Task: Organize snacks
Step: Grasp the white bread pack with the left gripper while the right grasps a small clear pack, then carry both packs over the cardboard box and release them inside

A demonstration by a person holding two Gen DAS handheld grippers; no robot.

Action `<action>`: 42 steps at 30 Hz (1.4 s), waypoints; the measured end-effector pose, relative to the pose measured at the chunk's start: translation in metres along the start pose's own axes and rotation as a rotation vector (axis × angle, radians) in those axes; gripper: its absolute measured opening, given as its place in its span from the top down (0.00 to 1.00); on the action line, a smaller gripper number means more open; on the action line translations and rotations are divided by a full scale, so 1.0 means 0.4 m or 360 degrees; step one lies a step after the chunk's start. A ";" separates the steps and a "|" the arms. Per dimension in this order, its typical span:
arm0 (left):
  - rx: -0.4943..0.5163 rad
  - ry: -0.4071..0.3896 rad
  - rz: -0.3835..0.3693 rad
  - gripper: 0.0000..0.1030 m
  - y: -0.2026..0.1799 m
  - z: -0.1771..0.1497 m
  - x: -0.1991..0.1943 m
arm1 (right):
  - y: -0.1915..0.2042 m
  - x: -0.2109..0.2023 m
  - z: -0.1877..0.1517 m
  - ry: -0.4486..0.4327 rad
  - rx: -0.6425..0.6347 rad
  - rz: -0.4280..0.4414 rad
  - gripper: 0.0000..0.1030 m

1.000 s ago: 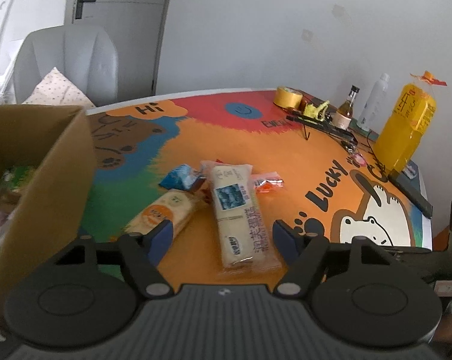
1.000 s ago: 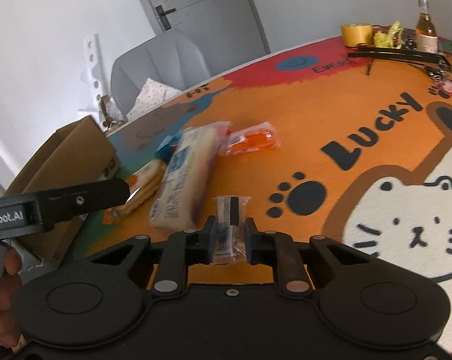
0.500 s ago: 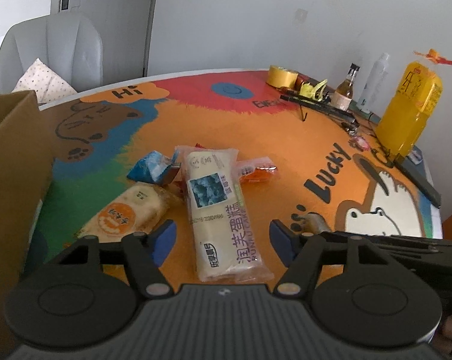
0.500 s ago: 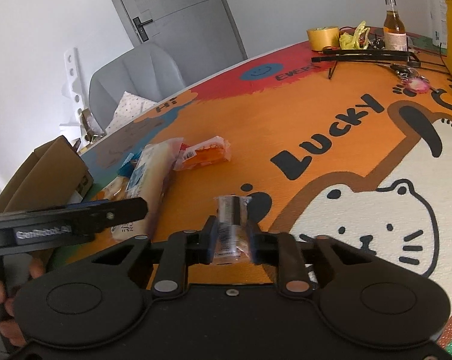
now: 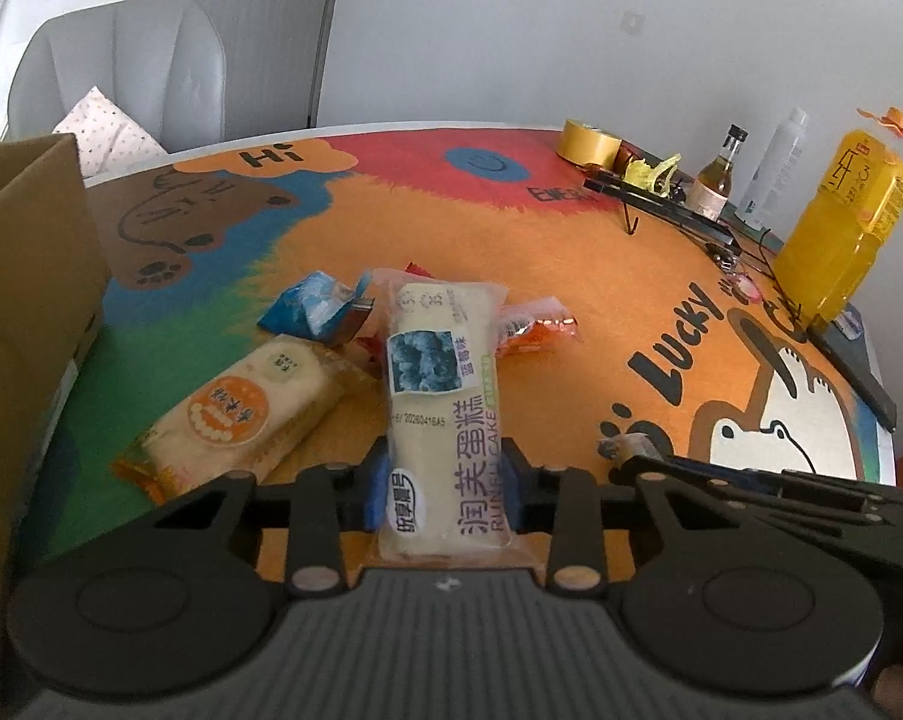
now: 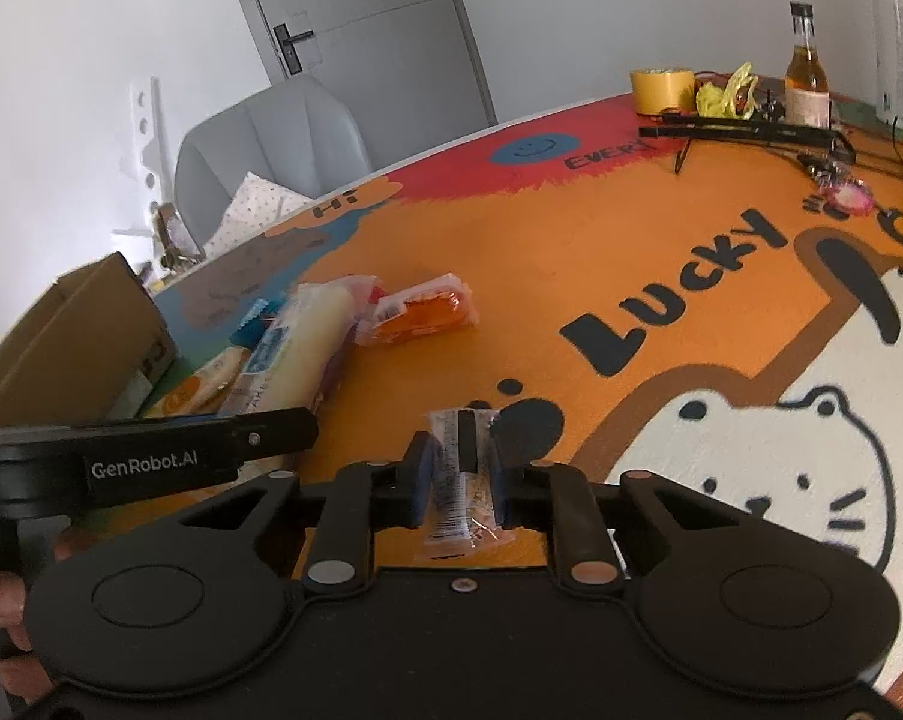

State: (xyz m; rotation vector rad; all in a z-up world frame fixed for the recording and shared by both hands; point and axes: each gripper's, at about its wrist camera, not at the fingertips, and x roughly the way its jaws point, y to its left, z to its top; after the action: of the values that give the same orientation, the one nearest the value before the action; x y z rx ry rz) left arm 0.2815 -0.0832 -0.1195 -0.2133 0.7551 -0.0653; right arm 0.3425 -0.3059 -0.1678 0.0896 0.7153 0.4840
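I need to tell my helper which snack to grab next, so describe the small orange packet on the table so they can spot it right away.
Start at the cardboard box at the left edge of the colourful table; a cluster of snacks lies beside it. The orange packet lies at the cluster's right edge, against the far end of the long white cake bar. It is the only small, clear wrapper with bright orange contents.

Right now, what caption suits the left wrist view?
Left hand-held gripper closed on a long cake packet beside other snacks on a colourful table.
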 end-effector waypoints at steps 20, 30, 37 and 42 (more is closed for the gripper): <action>0.0011 -0.0180 -0.0029 0.71 0.023 0.009 -0.179 | 0.093 -0.093 0.020 -0.0140 -0.0031 0.0089 0.83; -0.0034 -0.0314 0.0019 0.71 0.082 0.038 -0.289 | 0.175 -0.117 0.056 -0.0227 -0.0092 0.0131 0.83; -0.0039 -0.0376 0.0088 0.70 0.132 0.058 -0.345 | 0.232 -0.113 0.077 -0.0257 -0.0136 0.0172 0.83; -0.0070 -0.0410 0.0140 0.70 0.184 0.071 -0.380 | 0.274 -0.111 0.086 -0.0268 -0.0177 0.0210 0.83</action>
State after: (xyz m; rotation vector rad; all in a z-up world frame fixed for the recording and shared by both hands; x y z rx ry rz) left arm 0.1892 0.0139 -0.0130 -0.2250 0.5090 0.0612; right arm 0.2925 -0.2262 -0.0885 0.0727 0.5181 0.6337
